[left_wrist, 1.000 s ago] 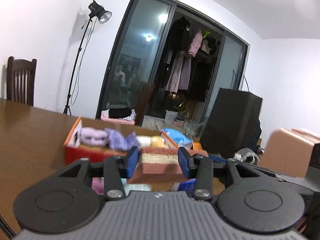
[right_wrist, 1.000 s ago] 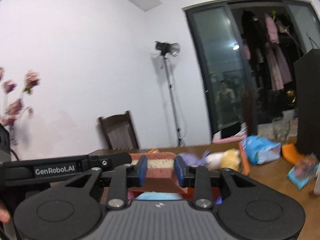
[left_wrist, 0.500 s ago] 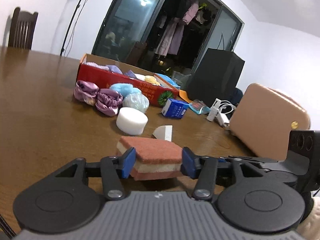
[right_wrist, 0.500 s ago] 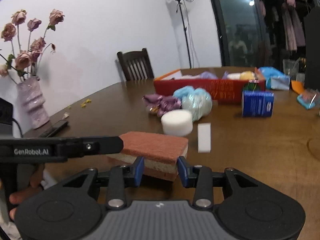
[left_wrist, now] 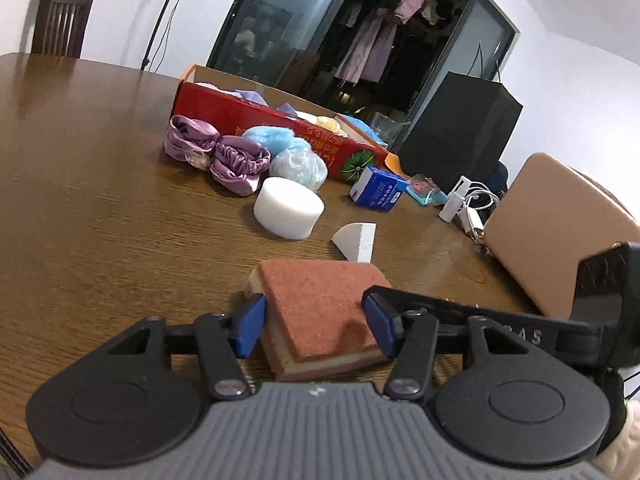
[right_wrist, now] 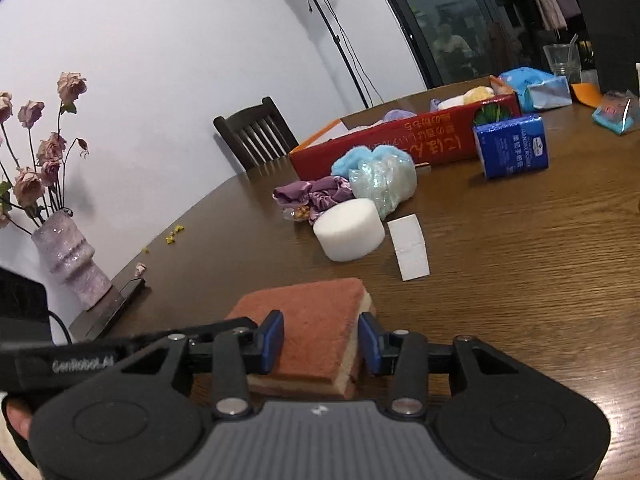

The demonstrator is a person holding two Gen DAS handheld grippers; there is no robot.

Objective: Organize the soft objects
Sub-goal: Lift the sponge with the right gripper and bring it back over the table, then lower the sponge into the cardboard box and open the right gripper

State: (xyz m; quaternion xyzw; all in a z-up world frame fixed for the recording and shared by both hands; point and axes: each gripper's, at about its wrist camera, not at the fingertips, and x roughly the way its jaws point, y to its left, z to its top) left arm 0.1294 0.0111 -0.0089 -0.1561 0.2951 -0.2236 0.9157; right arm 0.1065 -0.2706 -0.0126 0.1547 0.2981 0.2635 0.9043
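A sponge (left_wrist: 320,300) with a rust-red top and a cream layer lies flat on the brown table (left_wrist: 100,220), right in front of both grippers. My left gripper (left_wrist: 316,326) straddles one near corner; its jaws are closing with the sponge between them, and a thin gap shows at the left pad. In the right wrist view the sponge (right_wrist: 316,320) sits between the blue pads of my right gripper (right_wrist: 320,340), which touch its sides. The other gripper's black finger reaches in from the side in each view.
Beyond the sponge lie a white foam cylinder (left_wrist: 288,212), a white wedge (left_wrist: 356,242), purple scrunchies (left_wrist: 224,156) and pale blue bundles (left_wrist: 296,164). A red box (left_wrist: 224,110) of soft items stands behind. A blue tissue pack (left_wrist: 378,188), chargers and a tan case (left_wrist: 560,216) sit right; a flower vase (right_wrist: 68,264) left.
Both grippers came down from box height to the tabletop with the sponge, which now rests on the wood. The left jaws stand wider than a second ago.
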